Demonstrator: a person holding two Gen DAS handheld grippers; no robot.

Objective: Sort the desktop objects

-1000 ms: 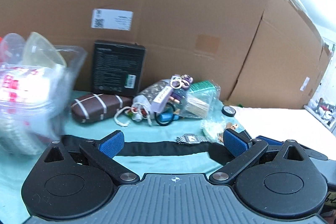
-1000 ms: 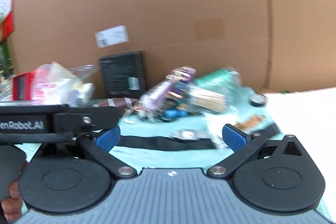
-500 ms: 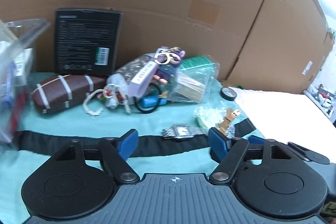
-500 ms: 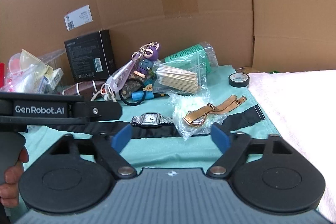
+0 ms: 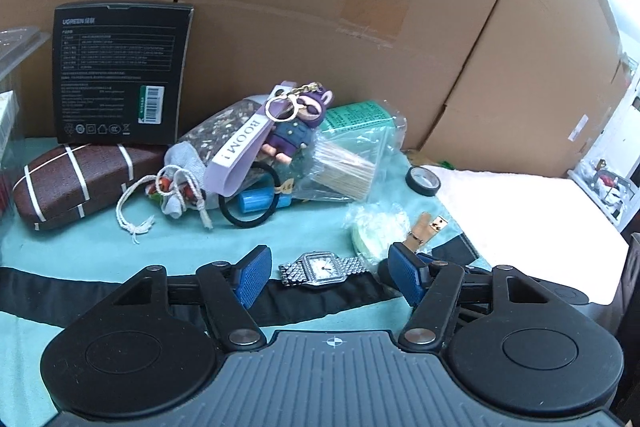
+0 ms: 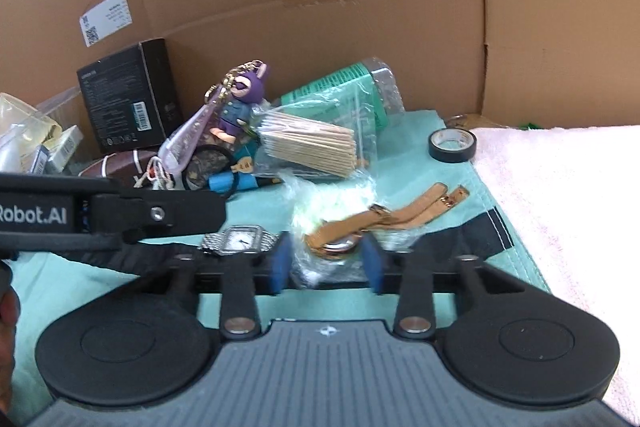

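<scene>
A silver metal watch lies on the teal cloth, between the open pads of my left gripper, which is low over it. It also shows in the right wrist view. My right gripper is partly closed, its blue pads on either side of a tan-strap watch in a clear bag, apparently without squeezing it. Behind lie a purple keychain figure, a toothpick bag, a black hair tie and a brown glasses case.
A black box leans on the cardboard wall. A black tape roll sits near a white towel on the right. A clear bin with packets stands at left. The left gripper's body crosses the right wrist view.
Both grippers have moved forward and down toward the watches. The left jaws narrowed slightly around the silver watch; the right jaws closed in around the bagged tan watch.
</scene>
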